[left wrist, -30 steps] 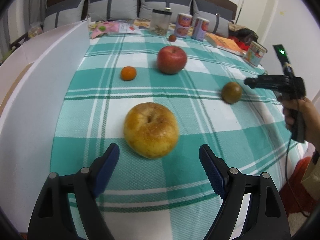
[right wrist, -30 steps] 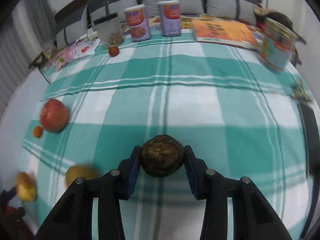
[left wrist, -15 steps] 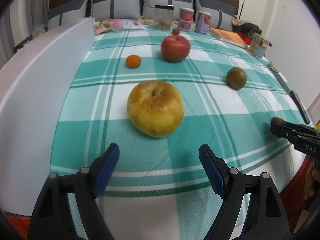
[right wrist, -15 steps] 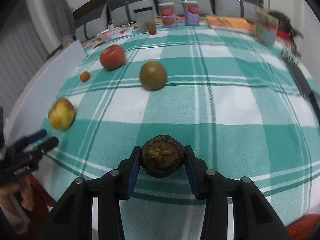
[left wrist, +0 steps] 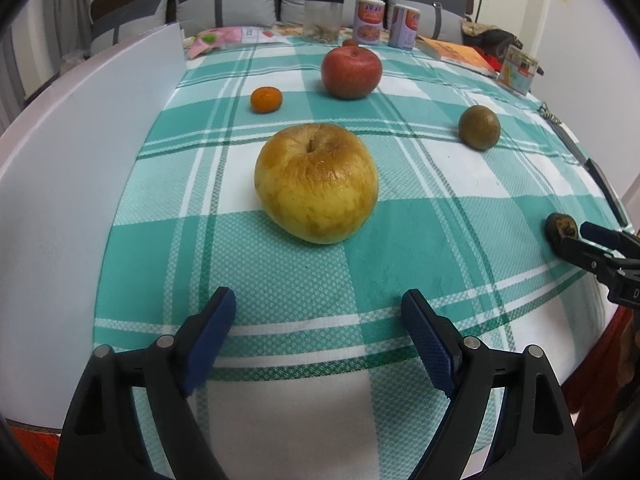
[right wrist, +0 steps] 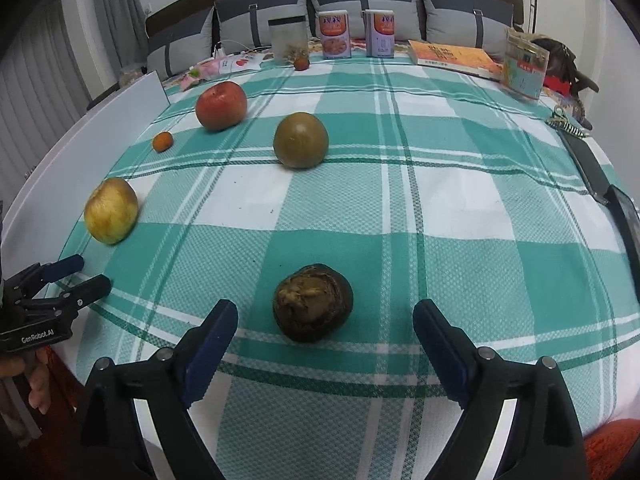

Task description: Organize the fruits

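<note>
Here a dark wrinkled fruit (right wrist: 313, 303) is seen lying on the checked cloth (right wrist: 460, 184) near its front edge, between the right gripper's (right wrist: 325, 338) opening jaws, untouched. Cushions (right wrist: 256, 28) are lined behind. The left gripper (left wrist: 318, 334), tilted downward, is held spread before the yellow apple (left wrist: 316, 182).

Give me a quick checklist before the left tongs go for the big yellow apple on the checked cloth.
1. Left tongs empty, jaws opening: ok.
2. Wrinkled yellow apple ahead, between the pads' lines: ok.
3. Apple clear of small orange mandarin and red apple: ok.
4. Right tongs off the dark brown shrivelled fruit, jaws opening: ok.
5. Brown fruit resting on green-and-white checked cloth: ok.
6. Jaws wide enough for the apple: cannot tell.
</note>
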### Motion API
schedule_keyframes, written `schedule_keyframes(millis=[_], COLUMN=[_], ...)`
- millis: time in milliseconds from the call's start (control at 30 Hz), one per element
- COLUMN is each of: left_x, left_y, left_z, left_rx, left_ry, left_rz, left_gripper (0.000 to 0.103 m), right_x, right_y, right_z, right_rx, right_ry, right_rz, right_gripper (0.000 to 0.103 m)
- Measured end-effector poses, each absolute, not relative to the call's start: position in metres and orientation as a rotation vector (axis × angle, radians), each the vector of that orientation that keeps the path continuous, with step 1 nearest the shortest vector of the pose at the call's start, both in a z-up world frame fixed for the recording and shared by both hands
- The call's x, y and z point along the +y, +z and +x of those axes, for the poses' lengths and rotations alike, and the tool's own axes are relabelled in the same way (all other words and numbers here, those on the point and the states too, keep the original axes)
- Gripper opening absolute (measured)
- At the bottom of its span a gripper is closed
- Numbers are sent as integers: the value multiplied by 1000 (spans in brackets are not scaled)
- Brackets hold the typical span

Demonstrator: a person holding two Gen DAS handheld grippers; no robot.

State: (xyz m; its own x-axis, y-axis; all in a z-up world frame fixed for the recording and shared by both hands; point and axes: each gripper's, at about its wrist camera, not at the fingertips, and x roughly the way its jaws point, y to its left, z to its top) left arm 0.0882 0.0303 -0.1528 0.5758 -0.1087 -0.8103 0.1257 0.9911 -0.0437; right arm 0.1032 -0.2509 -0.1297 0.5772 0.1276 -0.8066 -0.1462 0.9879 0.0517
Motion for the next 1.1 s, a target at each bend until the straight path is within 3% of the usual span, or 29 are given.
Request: schedule_keyframes(millis=[433, 867, 1100], left_x=[27, 27, 44], left_y=[-156, -157, -146], left_z=[87, 88, 90], left_rx=[946, 947, 954], left_ry=[-138, -133, -185], left_rz=[54, 58, -54], left_gripper=[92, 96, 95], right_x=[-254, -248, -287], right_y=[-140, -144, -129], right_z=[104, 100, 95], right_rx=[965, 967, 924], right_ry=[150, 160, 170], right_rz=[-36, -83, 118], right_gripper=[90, 97, 97])
